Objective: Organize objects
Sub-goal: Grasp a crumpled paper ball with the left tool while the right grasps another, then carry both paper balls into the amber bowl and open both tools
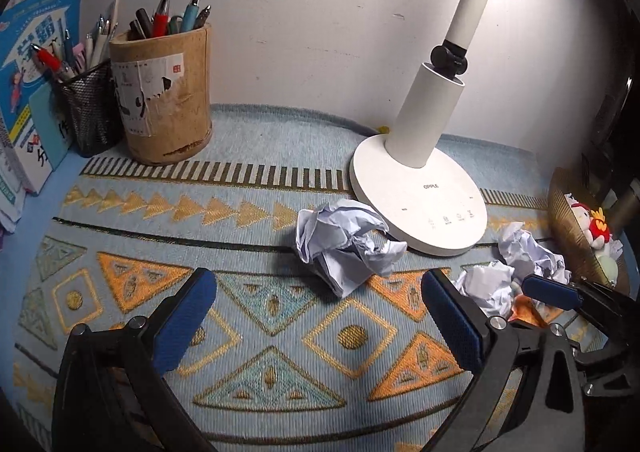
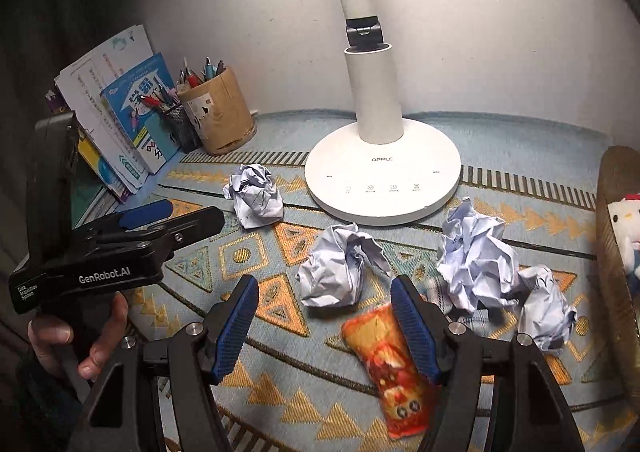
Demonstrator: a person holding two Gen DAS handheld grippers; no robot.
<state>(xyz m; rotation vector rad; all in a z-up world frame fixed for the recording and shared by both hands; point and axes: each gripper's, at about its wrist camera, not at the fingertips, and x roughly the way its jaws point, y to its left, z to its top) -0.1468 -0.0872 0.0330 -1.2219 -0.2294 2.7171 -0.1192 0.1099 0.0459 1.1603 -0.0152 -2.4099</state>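
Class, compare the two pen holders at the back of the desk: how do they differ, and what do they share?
The bamboo-coloured holder is solid-walled, tan and carries a torn paper label; the mesh holder is black see-through wire with no label. The tan one looks wider and taller. Both stand upright, side by side near the wall, and are full of pens.

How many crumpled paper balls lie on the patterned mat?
4. One left of the lamp base, one in front of it, a large one to the right, and a smaller one beside that. More could be hidden.
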